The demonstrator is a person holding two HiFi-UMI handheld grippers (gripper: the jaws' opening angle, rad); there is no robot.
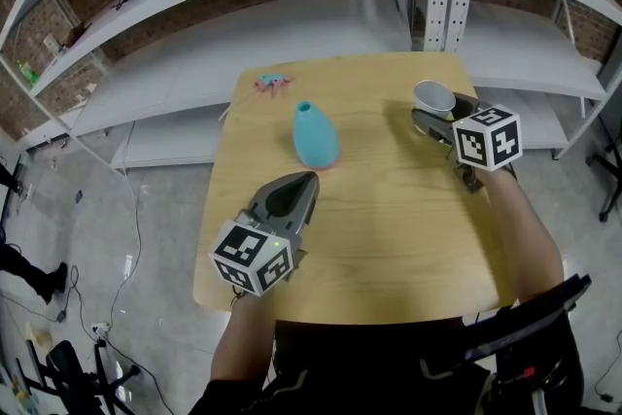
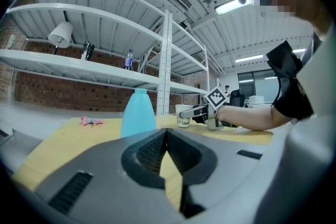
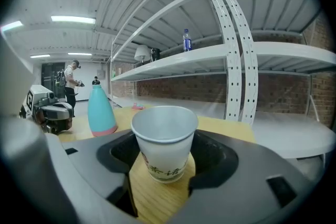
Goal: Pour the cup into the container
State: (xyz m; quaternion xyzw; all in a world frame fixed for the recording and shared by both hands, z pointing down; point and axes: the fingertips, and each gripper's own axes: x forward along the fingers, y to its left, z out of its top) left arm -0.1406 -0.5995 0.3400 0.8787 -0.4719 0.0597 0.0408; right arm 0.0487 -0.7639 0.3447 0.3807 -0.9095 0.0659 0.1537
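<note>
A: Right gripper is out at the far right of the light wooden table. Claw spread wide, and the white paper cup with printed lettering is standing upright on the wood between the two sides.

B: Is it pinched?

A: No, in the right gripper view there's a dark gap on either side of the cup wall. It's bracketed, not clamped. The claw's lower edge cuts off part of the lettering.

B: Anything in the cup?

A: Can't tell. Only the grey upper inside wall shows. From the head view, the gripper body hides its lower half.

B: And the container?

A: The teal bottle-shaped container with a narrow mouth and pink foot is upright mid-table, well apart from the cup.

B: Left side?

A: Left gripper sits nearer the person, tips pressed together on nothing, pointing towards the container. Its marker cube covers the hand.

B: That pink thing at the far left edge?

A: Too small to make out.
</note>
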